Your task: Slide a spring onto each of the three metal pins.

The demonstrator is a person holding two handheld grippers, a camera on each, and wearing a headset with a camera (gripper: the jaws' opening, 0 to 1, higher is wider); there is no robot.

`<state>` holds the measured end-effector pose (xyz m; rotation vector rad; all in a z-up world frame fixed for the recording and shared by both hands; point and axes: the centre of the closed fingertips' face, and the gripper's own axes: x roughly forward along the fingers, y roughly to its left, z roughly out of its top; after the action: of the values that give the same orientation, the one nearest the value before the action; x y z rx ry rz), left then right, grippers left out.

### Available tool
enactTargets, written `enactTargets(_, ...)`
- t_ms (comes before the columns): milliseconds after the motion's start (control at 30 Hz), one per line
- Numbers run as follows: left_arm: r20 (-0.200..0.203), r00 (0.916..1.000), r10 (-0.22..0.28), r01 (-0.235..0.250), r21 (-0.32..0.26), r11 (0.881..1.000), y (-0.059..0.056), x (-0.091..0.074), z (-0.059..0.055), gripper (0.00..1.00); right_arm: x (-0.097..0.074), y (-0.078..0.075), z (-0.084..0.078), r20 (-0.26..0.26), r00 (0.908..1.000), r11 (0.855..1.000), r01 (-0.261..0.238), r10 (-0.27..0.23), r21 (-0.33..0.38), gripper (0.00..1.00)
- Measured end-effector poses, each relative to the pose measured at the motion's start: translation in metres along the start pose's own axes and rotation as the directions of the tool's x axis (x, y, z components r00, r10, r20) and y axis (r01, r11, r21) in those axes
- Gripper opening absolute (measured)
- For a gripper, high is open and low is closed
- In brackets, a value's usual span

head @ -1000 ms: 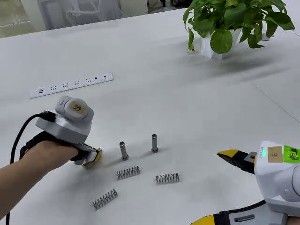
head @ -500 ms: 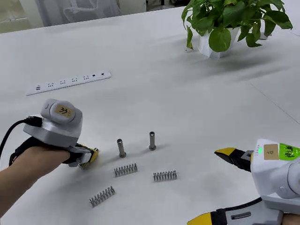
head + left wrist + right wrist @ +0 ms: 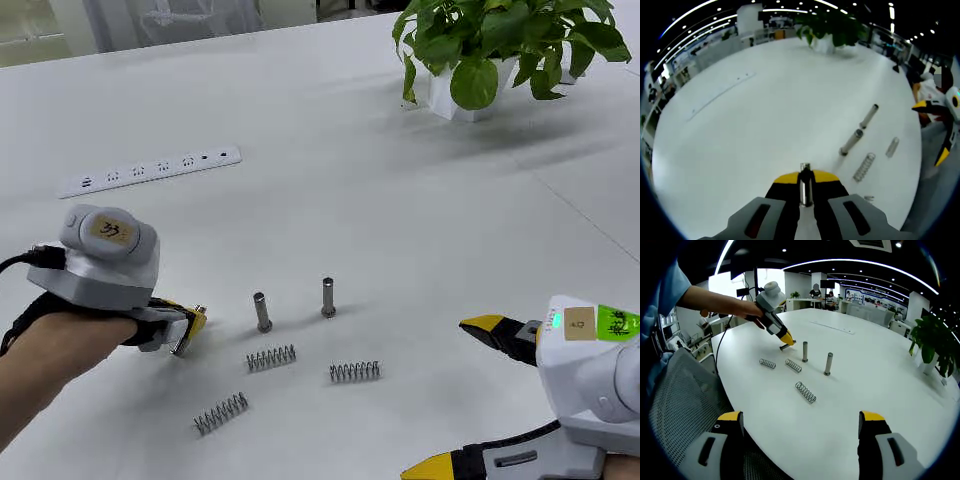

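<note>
Head view: the left gripper (image 3: 190, 322), tagged with what reads as "33", is low at the white table (image 3: 400, 200), just left of two upright pins (image 3: 262, 311) and three loose springs (image 3: 271, 357). Left gripper view: its jaws are clamped on a third pin (image 3: 805, 182). Right gripper view: the right gripper (image 3: 800, 416) gapes wide, with the springs lying ahead, well apart from it.

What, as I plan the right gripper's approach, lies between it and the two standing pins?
A loose spring lying on the table, clearest in the right gripper view.
</note>
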<state>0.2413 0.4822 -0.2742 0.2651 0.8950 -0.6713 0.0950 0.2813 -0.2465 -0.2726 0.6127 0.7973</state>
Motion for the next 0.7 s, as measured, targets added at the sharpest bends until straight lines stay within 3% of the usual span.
enactTargets(700, 0.049, 0.9988, 0.007, -0.006, -0.01, 1.0, -0.004, -0.016, 0.007, 0.08, 0.0, 0.0, 0.001, 0.003, 1.0, 1.0, 0.0, 0.0, -0.001, 0.97)
